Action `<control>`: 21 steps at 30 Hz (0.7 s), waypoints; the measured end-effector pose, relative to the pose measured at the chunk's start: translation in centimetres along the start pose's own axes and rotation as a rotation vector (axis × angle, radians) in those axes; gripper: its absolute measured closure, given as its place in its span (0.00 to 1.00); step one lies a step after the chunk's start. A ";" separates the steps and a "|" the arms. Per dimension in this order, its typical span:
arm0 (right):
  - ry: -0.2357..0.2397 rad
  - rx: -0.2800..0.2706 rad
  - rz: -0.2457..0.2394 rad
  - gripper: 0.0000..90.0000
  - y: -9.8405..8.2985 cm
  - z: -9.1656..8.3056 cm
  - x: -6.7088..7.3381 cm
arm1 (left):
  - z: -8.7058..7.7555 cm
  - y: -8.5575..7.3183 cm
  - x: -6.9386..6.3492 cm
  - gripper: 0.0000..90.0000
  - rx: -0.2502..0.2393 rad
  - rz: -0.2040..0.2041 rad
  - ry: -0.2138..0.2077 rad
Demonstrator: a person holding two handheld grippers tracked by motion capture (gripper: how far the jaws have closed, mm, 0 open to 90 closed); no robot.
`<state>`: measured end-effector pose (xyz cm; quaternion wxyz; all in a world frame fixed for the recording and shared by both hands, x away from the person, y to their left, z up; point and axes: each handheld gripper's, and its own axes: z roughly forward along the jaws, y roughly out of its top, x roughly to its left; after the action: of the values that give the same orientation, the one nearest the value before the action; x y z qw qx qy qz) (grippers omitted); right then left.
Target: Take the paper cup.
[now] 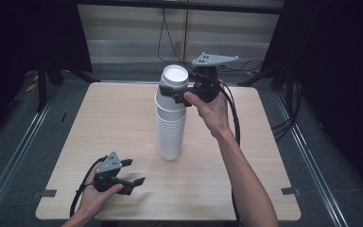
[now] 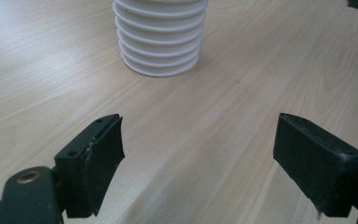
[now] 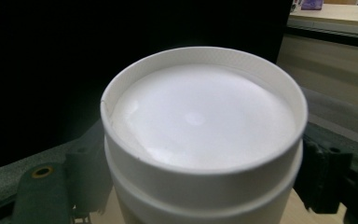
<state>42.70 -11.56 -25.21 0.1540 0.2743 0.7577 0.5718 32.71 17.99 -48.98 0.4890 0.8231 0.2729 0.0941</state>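
Nearest the person's edge of the table [image 1: 246, 189], the left gripper [image 1: 133, 171] rests low over the wood in the left hand [image 1: 94, 193], its jaws standing apart with nothing between them (the left gripper view looks through that gap at bare tabletop). Its cable loops back toward the forearm.

Further in, near the middle of the table, stands the stack of white cups [image 1: 171, 127], upside down, bases upward, ribbed by the nested rims. In the left gripper view the foot of the stack [image 2: 161, 42] sits straight ahead of the open jaws, well apart from them.

At the top of the stack, the right gripper [image 1: 178, 96] comes in from the right, carried by the right hand [image 1: 212, 111], and its jaws close on the sides of the top cup [image 3: 200, 140] just under its upturned base. The right gripper view shows a black jaw pressed against each side of that cup.

Beyond the table lie dark floor and trailing cables [image 1: 168, 42].
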 end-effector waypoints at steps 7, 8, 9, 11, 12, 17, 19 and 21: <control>0.001 -0.035 0.003 0.23 0.4 -0.3 0.2 | 0.0 0.0 0.1 0.18 0.002 0.000 0.003; 0.002 -0.044 0.004 0.23 0.5 -0.4 0.2 | 0.0 0.0 0.1 0.18 0.002 0.000 0.003; 0.000 -0.048 0.004 0.23 0.4 -0.4 0.2 | 0.0 0.0 0.0 0.18 0.002 0.000 0.004; 0.003 -0.061 0.017 0.23 0.2 -0.4 0.1 | -0.1 0.0 0.0 0.18 0.000 -0.001 0.008; 0.005 -0.067 0.023 0.23 0.1 -0.4 0.1 | -0.1 -0.1 0.0 0.18 0.000 -0.003 0.008; -0.002 -0.093 0.027 0.23 0.0 -0.6 0.0 | -0.1 -0.1 0.1 0.18 -0.003 -0.005 0.011; 0.000 -0.104 0.029 0.23 0.2 -0.8 0.0 | -0.1 -0.1 0.1 0.18 0.000 -0.003 0.010; -0.004 -0.113 0.026 0.23 0.4 -0.9 0.0 | -0.1 -0.1 0.1 0.18 -0.002 -0.002 0.010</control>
<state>42.30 -12.22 -24.56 0.1635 0.2762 0.7202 0.6151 32.75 18.12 -49.02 0.4885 0.8219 0.2763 0.0980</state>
